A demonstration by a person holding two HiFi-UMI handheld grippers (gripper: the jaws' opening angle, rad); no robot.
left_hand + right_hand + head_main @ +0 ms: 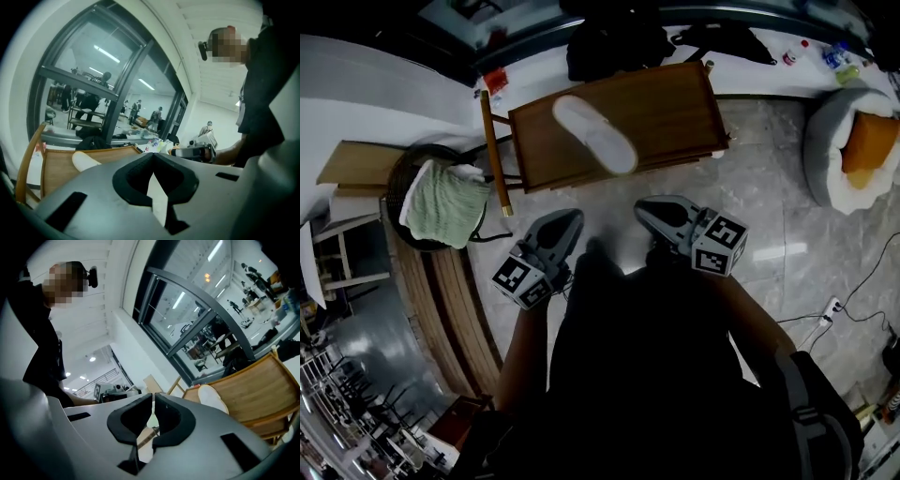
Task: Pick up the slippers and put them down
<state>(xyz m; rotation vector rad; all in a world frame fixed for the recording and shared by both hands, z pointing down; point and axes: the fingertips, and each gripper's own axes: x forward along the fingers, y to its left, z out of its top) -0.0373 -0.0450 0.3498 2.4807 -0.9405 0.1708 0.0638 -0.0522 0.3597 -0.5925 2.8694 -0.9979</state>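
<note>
A single white slipper (594,133) lies diagonally on the wooden table (675,112). It shows as a pale oval in the left gripper view (84,161) and in the right gripper view (213,399). Both grippers hang close to the person's body, short of the table's near edge and apart from the slipper. My left gripper (567,221) is shut with nothing in it, its jaws meeting at the tips (153,155). My right gripper (649,208) is also shut and empty (153,398). Each gripper view shows the other gripper beside it.
A dark woven basket (403,169) holding a green towel (442,204) stands left of the table, next to a wooden pole (495,150). A round grey cushion bed with an orange pillow (853,150) sits at right. Black bags (614,42) lie beyond the table. Cables (853,300) run over the tiled floor.
</note>
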